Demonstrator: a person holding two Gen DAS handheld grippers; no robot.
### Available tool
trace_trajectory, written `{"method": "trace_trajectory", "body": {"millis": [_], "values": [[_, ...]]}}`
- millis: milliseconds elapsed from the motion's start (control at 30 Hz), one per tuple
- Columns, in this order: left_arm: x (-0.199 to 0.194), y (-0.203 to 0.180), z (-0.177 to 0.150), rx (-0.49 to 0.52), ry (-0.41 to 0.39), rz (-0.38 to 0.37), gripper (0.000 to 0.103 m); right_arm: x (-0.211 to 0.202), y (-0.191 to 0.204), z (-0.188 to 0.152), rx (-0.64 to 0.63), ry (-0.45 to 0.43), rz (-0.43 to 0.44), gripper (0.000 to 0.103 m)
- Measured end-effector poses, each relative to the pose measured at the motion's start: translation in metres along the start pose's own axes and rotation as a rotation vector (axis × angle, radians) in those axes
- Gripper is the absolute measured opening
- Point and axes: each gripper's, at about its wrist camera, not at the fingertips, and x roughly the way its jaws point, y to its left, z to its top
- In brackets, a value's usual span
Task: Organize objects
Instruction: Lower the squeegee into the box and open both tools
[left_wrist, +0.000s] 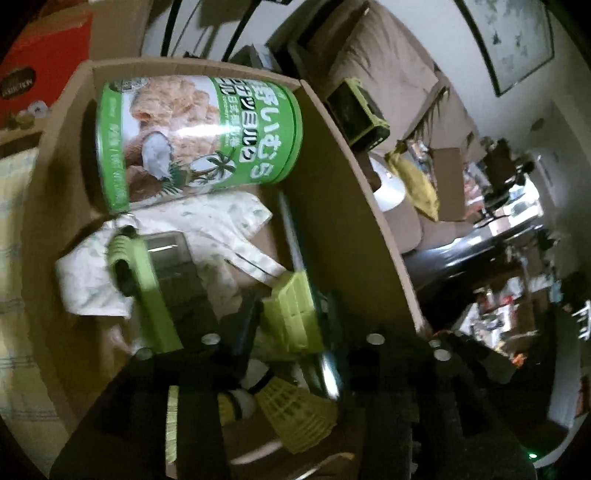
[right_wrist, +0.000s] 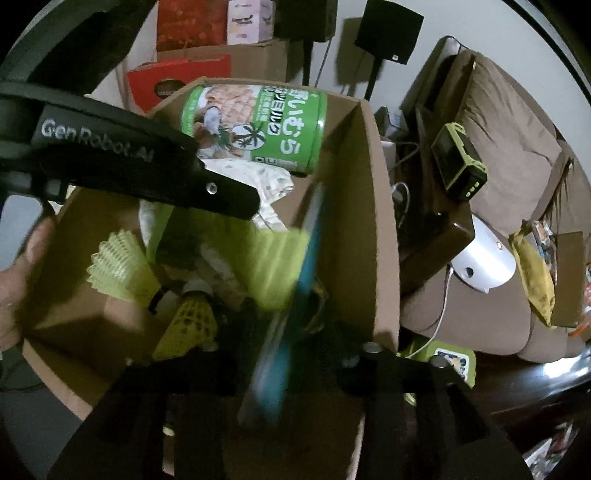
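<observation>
An open cardboard box (left_wrist: 347, 177) (right_wrist: 369, 206) holds a green can (left_wrist: 199, 136) (right_wrist: 258, 125) on its side, a white printed cloth (left_wrist: 218, 229) and two yellow shuttlecocks (left_wrist: 295, 410) (right_wrist: 118, 266). My left gripper (left_wrist: 207, 277) reaches into the box, open; a grey flat device (left_wrist: 170, 254) lies on the cloth beside its left finger, apart from the right one. My right gripper (right_wrist: 295, 266) is blurred and open. A thin blue flat thing (right_wrist: 310, 236) stands on edge by the box's right wall, between its jaws. From the right wrist, the left gripper's black body (right_wrist: 122, 158) shows.
A hand (right_wrist: 18, 288) holds the left gripper's handle at the box's left side. Red boxes (right_wrist: 177, 81) stand behind the cardboard box. Right of it are a dark table edge (right_wrist: 436, 236) with a green-edged device (right_wrist: 458, 162), a white gadget (right_wrist: 484, 266) and a brown sofa (right_wrist: 509, 140).
</observation>
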Motion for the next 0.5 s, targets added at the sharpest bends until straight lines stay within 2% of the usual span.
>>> {"method": "trace_trajectory", "body": {"millis": [200,300,367,433,500], "values": [[-0.020,0.005,-0.012,0.010,0.005,0.000,0.037,-0.013,0.002,-0.003,0.035,-0.024,0.014,0.052],[-0.034,0.005,-0.018,0.032,0.003,0.022,0.037,-0.022,0.004,-0.005,0.058,-0.039,0.017,0.054],[-0.046,0.006,-0.024,0.047,-0.016,0.040,0.054,-0.028,0.005,-0.005,0.077,-0.053,0.030,0.058],[-0.057,0.005,-0.026,0.061,-0.045,0.063,0.064,-0.034,0.009,-0.005,0.096,-0.071,0.034,0.063],[-0.068,0.004,-0.031,0.087,-0.063,0.091,0.065,-0.038,0.012,-0.004,0.110,-0.082,0.033,0.067]]}}
